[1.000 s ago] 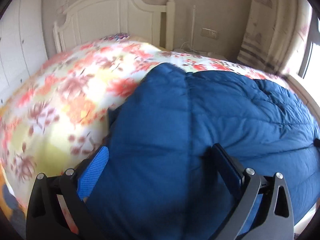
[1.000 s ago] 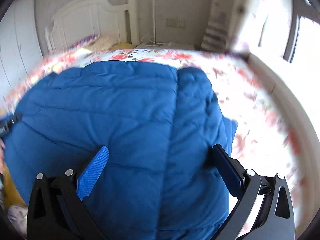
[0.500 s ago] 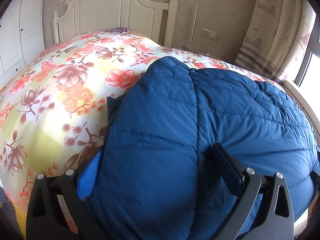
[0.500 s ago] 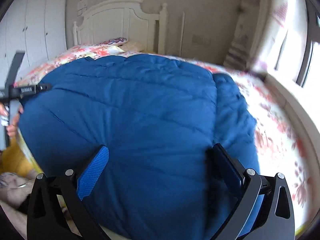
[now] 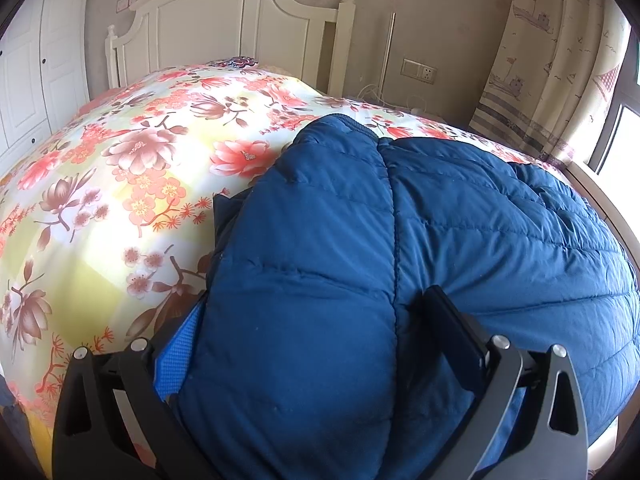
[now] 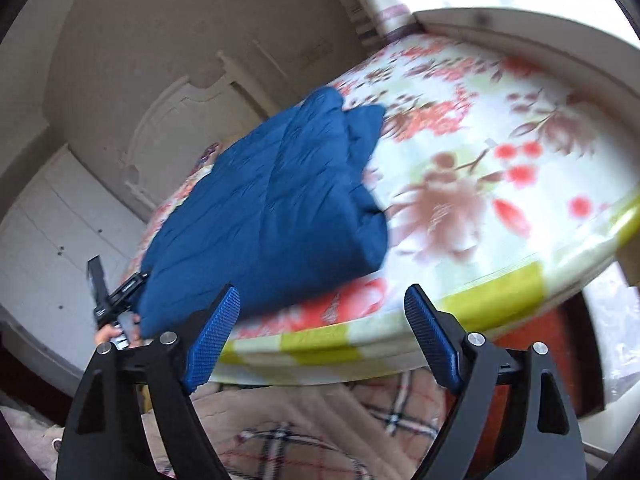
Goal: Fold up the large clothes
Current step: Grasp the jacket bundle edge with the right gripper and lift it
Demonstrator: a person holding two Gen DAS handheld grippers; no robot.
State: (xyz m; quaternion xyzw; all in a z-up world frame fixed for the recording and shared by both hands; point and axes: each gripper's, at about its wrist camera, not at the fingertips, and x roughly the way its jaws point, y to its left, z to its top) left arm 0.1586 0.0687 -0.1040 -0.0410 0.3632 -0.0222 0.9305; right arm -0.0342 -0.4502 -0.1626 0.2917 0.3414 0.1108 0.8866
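A blue quilted jacket [image 5: 400,240] lies folded on the flowered bed cover [image 5: 120,184]. My left gripper [image 5: 316,328] sits at its near left edge with the jaws wide. The padded bulk bulges between the fingers and hides most of the left blue pad [image 5: 180,356]. In the right wrist view the jacket [image 6: 272,208] lies further off, and the left gripper [image 6: 116,300] shows at its left end in a hand. My right gripper [image 6: 324,320] hangs off the bed's near edge, tilted, its jaws closing with nothing between them.
A white headboard [image 5: 224,20] stands behind the bed, white wardrobe doors [image 5: 36,60] to the left, a curtain [image 5: 560,60] and a window to the right. A pale ledge [image 6: 520,28] runs along the bed's far side. Plaid cloth [image 6: 300,432] lies below the bed's edge [image 6: 320,344].
The right gripper came off the jacket, drew back past the bed's edge and rolled; its jaws narrowed. The left gripper stayed put while the jacket's edge spread over its left pad.
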